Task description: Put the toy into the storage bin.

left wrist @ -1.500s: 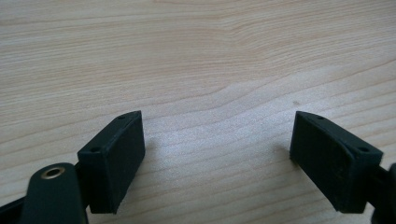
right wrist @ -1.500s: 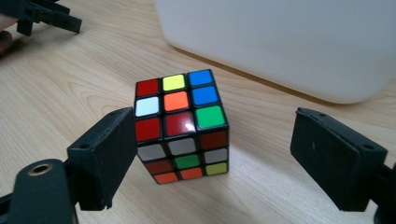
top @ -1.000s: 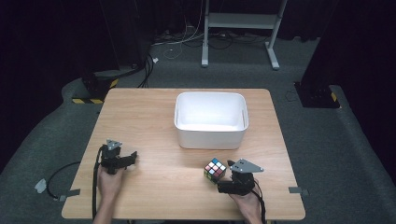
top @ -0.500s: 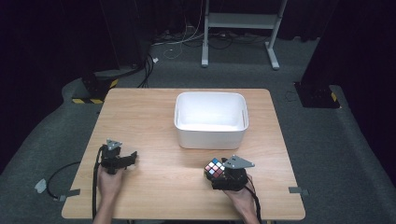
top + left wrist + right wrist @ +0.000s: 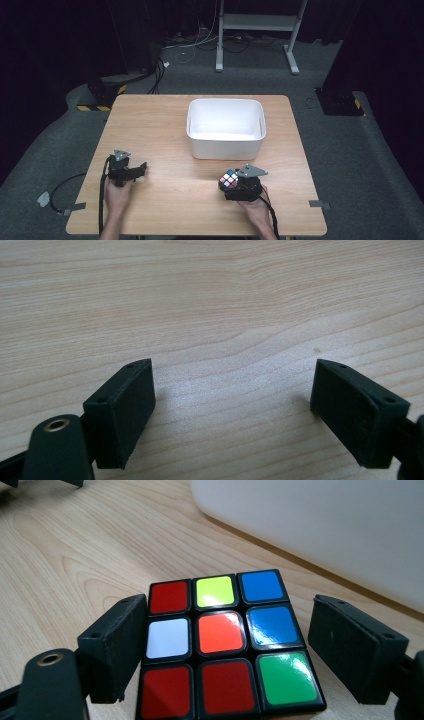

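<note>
Light wood tabletop [image 5: 165,125] on grey floor, dark room, cables and white stand legs behind. White bin [image 5: 225,127] at center. Right tool [image 5: 220,645] spread open w/ cube [image 5: 225,645] between jaws, near bin; left tool [image 5: 235,405] open, empty.

From high above we look forward and down on the whole table [image 5: 165,125], while each little camera sits very close to the wood, and the right one shares the cube [image 5: 225,645] and white bin [image 5: 325,530] with our top view.
</note>
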`<state>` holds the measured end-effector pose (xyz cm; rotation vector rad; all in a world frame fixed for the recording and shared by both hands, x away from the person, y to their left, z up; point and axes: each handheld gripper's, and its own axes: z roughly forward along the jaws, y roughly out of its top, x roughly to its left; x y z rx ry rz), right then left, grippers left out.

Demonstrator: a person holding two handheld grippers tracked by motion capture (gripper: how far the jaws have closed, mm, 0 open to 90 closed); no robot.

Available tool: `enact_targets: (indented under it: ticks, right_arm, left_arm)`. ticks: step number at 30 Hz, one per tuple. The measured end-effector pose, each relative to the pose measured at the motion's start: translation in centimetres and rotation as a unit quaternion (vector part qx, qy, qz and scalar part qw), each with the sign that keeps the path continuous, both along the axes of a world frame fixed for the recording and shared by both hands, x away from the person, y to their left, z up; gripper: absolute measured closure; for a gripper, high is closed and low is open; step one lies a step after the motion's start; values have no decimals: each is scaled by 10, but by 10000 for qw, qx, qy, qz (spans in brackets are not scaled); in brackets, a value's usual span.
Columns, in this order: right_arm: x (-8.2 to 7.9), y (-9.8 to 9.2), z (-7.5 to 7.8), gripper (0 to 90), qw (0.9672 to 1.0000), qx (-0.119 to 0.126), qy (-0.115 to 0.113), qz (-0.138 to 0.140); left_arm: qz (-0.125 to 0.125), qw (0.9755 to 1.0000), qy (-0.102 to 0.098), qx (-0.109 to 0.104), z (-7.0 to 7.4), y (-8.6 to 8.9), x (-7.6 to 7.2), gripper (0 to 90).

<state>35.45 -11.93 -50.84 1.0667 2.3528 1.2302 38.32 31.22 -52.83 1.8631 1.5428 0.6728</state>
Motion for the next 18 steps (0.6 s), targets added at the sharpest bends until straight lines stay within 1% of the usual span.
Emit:
enact_targets:
  ticks: [5,7,8,13,14,16,18]
  right_arm:
    - [1,2,-2,182,10000,-39,40,-5]
    - [1,3,-4,200,9999,-126,-1,6]
    - [1,3,-4,200,9999,-126,-1,6]
    - [1,4,-7,226,9998,-185,57,32]
    - [1,5,-8,249,9997,-234,67,82]
    - [1,5,-8,255,9996,-266,70,94]
    - [1,6,-9,266,9993,-362,58,112]
  left_arm:
    - [0,10000,1,-2,0,0,0,181]
    - [1,10000,-1,-11,0,0,0,181]
    - [1,10000,-1,-11,0,0,0,181]
    - [1,10000,-1,-11,0,0,0,181]
    - [0,10000,0,-1,0,0,0,181]
    - [1,10000,0,-11,0,0,0,181]
    - [2,10000,-3,-9,0,0,0,181]
